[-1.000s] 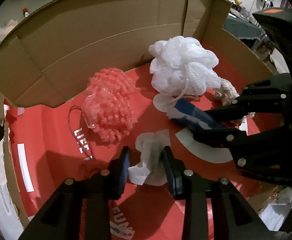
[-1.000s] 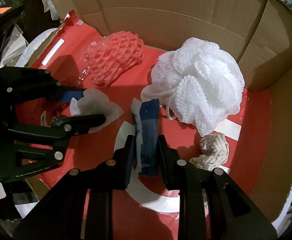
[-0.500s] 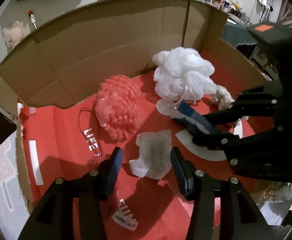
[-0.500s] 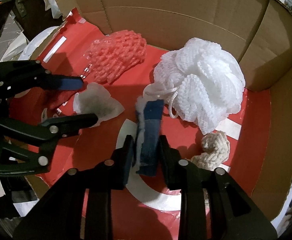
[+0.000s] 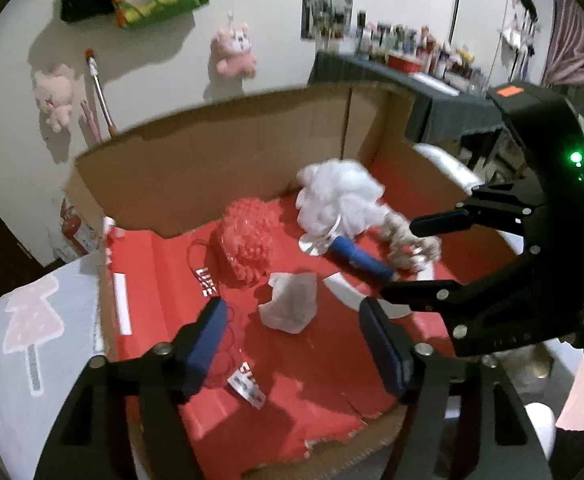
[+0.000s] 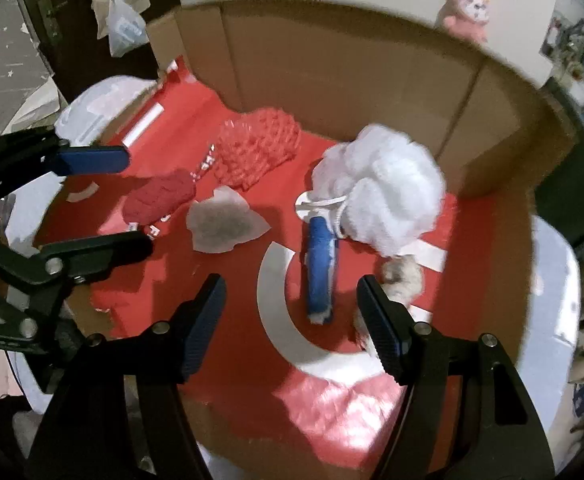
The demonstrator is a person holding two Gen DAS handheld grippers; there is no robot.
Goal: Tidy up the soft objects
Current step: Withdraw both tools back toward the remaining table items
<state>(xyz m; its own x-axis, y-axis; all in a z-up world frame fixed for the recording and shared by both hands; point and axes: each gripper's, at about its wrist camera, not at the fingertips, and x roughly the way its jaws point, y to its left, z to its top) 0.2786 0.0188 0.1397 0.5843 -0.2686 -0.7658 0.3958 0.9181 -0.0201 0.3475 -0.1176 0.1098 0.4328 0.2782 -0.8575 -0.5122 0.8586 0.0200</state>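
The left tool (image 5: 292, 344) stands spread above the near part of the open cardboard box with a red printed floor (image 5: 228, 168); its jaws have just been opening and nothing lies between them. The crumpled white paper tissue (image 5: 290, 306) rests on the red floor just beyond its fingertips, apart from both pads.

The right tool (image 6: 292, 320) is likewise spread, its jaws having just been opening. The blue-and-white rolled cloth (image 6: 320, 270) lies on the floor ahead of and between its fingers, touching neither pad.

The white mesh bath sponge (image 6: 383, 192) sits at the far right of the box, its cord touching the far end of the blue cloth. The pink-red mesh sponge (image 6: 256, 148) lies far left of centre, near the back wall. A small cream knitted piece (image 6: 401, 272) rests just right of the blue cloth, near the right finger. A dark red fuzzy cloth (image 6: 160, 196) lies left of the tissue.
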